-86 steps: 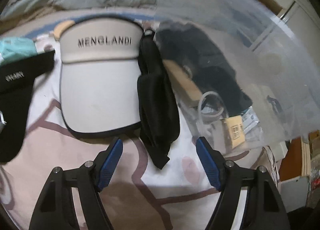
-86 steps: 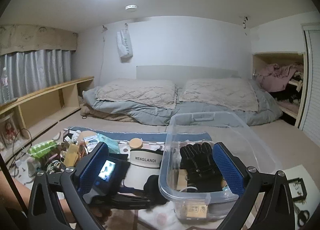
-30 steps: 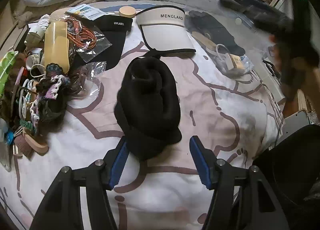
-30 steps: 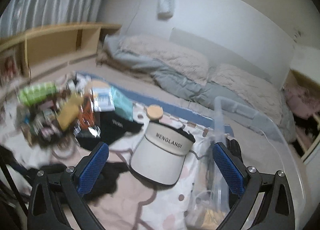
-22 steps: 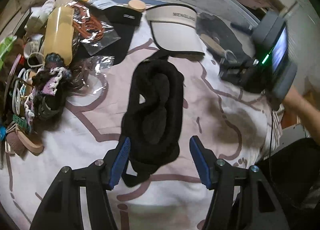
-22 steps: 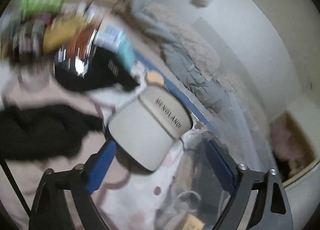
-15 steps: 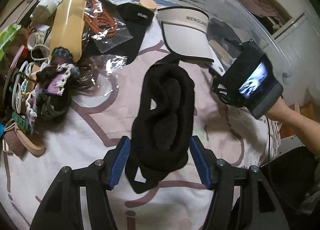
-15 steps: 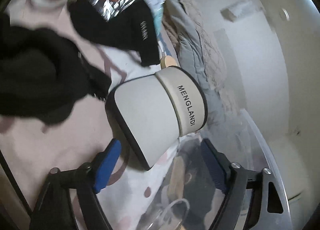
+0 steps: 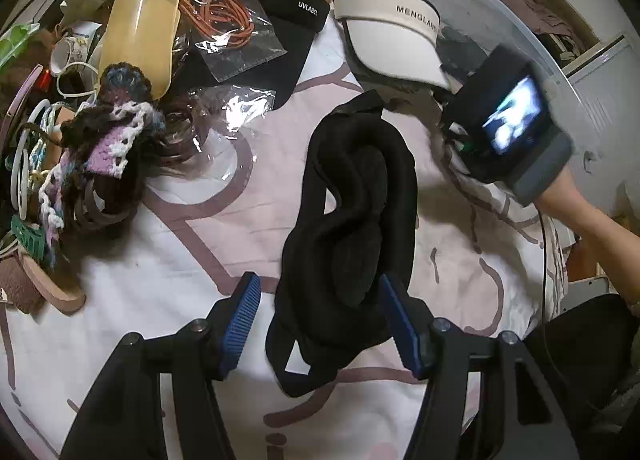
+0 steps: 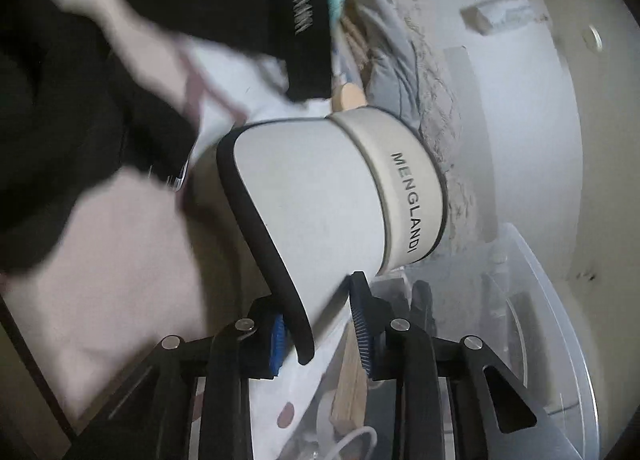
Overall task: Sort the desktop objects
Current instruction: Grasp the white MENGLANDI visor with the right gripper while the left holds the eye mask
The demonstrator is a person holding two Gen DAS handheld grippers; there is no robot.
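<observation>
Your right gripper was closing on the white visor's brim corner, not yet clamped, beside the clear bin, likely its destination; your left gripper hung apart around the black knit hat, not pinching.

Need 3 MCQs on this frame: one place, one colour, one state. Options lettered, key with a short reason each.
1. Where does the black knit item lie?
A. between the left claw's fingers
B. in the clear bin
C. on the black UVLABEL visor

2. Colour of the MENGLANDI visor?
A. red
B. cream with black trim
C. green

3. What is between the right claw's closing fingers?
A. nothing
B. an orange cord
C. the visor's brim corner

Key: 1 A, blue pads flank it; 2 B, pale brim with dark edge; 3 C, the brim edge sits between the pads.
</observation>
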